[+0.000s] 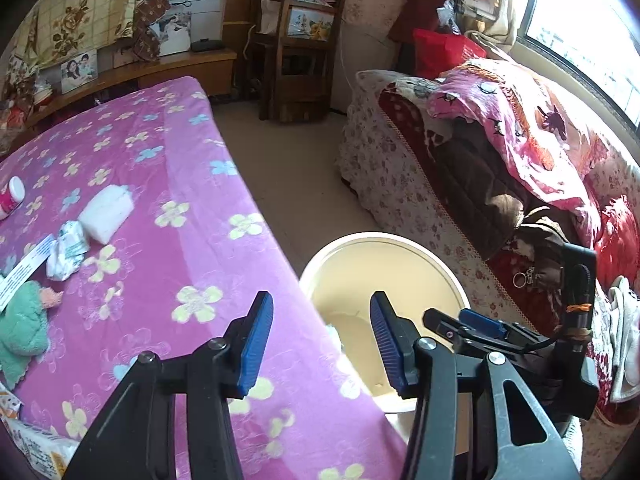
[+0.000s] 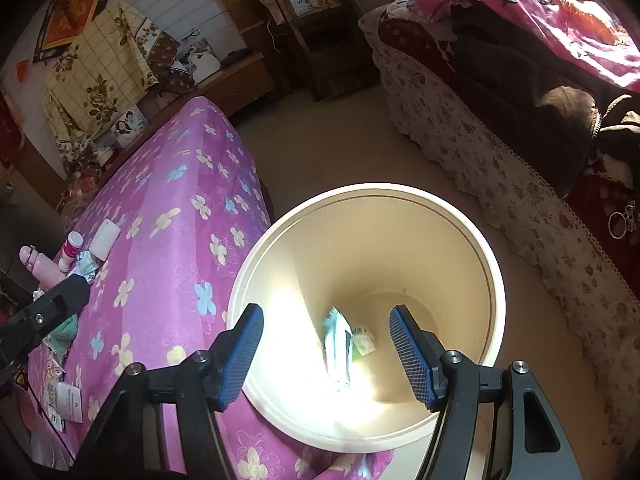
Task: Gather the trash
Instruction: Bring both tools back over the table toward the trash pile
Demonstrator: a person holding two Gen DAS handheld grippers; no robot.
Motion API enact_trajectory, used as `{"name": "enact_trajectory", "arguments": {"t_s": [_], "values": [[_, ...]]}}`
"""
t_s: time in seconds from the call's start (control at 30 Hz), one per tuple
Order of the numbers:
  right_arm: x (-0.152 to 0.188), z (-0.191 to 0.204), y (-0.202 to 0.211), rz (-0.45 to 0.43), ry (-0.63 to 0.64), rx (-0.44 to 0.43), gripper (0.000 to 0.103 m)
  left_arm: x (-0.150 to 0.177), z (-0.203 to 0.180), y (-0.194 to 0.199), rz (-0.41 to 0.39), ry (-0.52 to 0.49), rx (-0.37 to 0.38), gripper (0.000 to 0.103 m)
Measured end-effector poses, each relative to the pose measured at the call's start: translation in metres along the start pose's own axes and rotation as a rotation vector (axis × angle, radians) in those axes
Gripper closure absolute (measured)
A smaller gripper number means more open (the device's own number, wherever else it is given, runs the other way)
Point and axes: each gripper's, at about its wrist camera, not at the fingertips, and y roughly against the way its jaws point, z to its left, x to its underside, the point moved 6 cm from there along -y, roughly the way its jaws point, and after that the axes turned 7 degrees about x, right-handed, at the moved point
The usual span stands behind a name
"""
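Right tool (image 2: 326,354): blue pads apart, nothing btwn them, hanging directly over the mouth of the cream bin (image 2: 494,280). That spot makes sense for a drop: anything let go here falls straight in. At the bin's bottom lies a pale blue-white wrapper (image 2: 338,344) w/ a small printed scrap (image 2: 364,340) beside it, so trash is already inside.

Left tool (image 1: 322,344): pads also apart and empty, pointing down over the bed's edge where it meets the bin rim (image 1: 400,240). The other tool shows at its right, close alongside, both crowding the same opening.

Bin stands on the floor, tight against the purple flowered bed cover (image 1: 180,160), prob. so the carry from bed to bin stays short.

Still on the cover, well away from the bin: crumpled white-green wrapper (image 1: 66,254), white foam-like block (image 1: 106,214) touching it, paper strip (image 1: 24,272), small pink-white bottle (image 1: 12,196), green fuzzy cloth (image 1: 22,328). More packets at the near corner (image 1: 36,444). Which of these count as trash I can't say for sure; the crumpled wrapper and strip look likeliest.

Judgement: partway through, several pieces left; both tools free for the next reach back across the bed.
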Motion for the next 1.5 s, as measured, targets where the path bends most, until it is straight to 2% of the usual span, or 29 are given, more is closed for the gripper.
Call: {"name": "enact_trajectory", "arguments": {"t_s": [0.23, 0.53, 0.7, 1.27, 1.5], "values": [[0.002, 0.033, 0.019, -0.04, 0.079, 0.005, 0.034, 0.007, 0.024, 0.021, -0.022, 0.016, -0.064, 0.051], [0.007, 0.08, 0.042, -0.085, 0.156, 0.002, 0.034, 0.012, 0.053, 0.059, -0.086, 0.022, -0.13, 0.037], [0.01, 0.103, 0.047, -0.095, 0.178, -0.015, 0.034, 0.015, 0.074, 0.079, -0.119, 0.04, -0.161, 0.036], [0.034, 0.204, 0.054, -0.061, 0.293, -0.139, 0.032, 0.036, 0.155, 0.144, -0.186, 0.165, -0.231, 0.029], [0.046, 0.255, 0.054, -0.052, 0.374, -0.21, 0.03, 0.045, 0.206, 0.182, -0.2, 0.212, -0.284, 0.027]]}}
